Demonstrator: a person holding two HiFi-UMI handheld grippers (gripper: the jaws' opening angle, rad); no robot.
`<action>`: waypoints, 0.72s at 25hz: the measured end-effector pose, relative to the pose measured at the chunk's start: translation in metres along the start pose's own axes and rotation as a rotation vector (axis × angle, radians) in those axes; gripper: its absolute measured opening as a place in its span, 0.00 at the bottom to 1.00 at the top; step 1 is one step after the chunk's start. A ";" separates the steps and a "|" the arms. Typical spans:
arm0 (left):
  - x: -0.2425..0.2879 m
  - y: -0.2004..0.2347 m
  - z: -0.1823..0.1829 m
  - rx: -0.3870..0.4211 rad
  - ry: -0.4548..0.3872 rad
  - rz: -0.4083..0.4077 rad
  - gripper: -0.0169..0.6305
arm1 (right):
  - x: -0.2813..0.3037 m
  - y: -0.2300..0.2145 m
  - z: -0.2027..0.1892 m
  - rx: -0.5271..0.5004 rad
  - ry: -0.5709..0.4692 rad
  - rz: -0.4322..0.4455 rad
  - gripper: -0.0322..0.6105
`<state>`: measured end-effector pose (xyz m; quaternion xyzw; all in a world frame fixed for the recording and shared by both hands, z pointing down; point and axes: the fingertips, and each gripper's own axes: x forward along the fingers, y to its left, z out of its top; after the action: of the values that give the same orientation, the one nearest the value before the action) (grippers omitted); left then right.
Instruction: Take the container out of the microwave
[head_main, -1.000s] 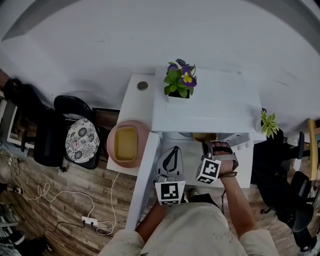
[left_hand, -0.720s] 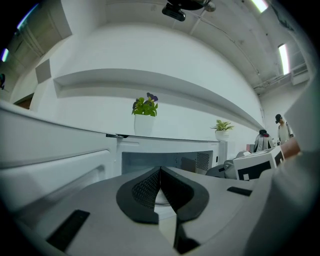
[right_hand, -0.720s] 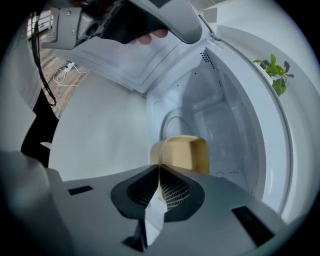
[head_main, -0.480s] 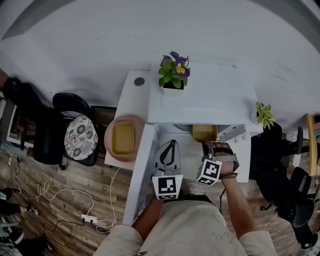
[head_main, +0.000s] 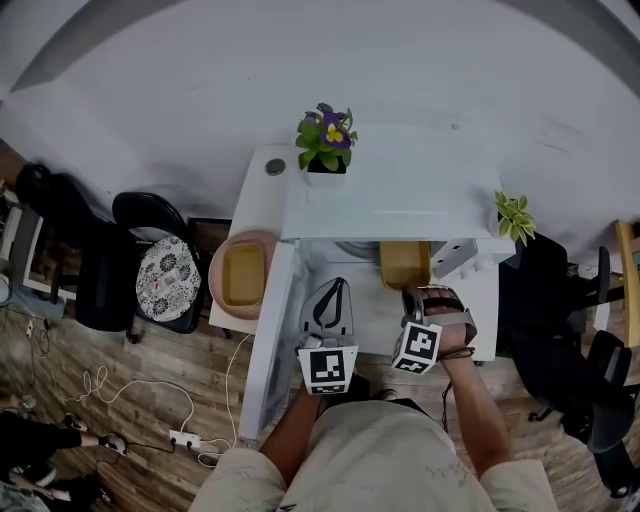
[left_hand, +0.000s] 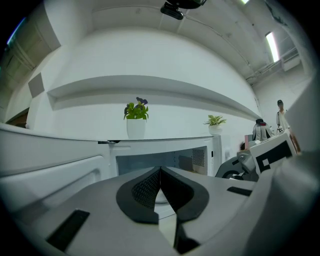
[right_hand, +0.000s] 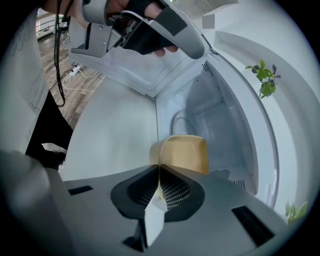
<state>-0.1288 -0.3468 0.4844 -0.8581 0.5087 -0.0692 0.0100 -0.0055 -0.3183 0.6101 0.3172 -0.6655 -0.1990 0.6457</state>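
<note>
The fingers of the right gripper pinch shut on the near rim of the yellow container, which sits mid-frame, seemingly partly out of the open microwave, so drawing it clear is left; the left gripper is closed and empty.

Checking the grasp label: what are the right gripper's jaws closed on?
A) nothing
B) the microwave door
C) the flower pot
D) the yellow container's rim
D: in the right gripper view, the right gripper has its jaws pinched on the near rim of the yellow container at the open microwave.
</note>
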 end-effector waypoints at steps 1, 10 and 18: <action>-0.002 -0.002 0.000 0.000 0.001 0.002 0.04 | -0.001 0.002 0.000 -0.001 -0.005 0.002 0.09; -0.015 -0.016 -0.009 0.033 0.019 0.031 0.04 | -0.012 0.015 -0.001 -0.004 -0.047 0.018 0.09; -0.026 -0.032 -0.005 0.044 0.006 0.046 0.04 | -0.024 0.030 -0.009 -0.031 -0.066 0.031 0.09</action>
<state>-0.1138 -0.3088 0.4891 -0.8455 0.5268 -0.0825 0.0288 -0.0023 -0.2791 0.6138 0.2902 -0.6881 -0.2098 0.6311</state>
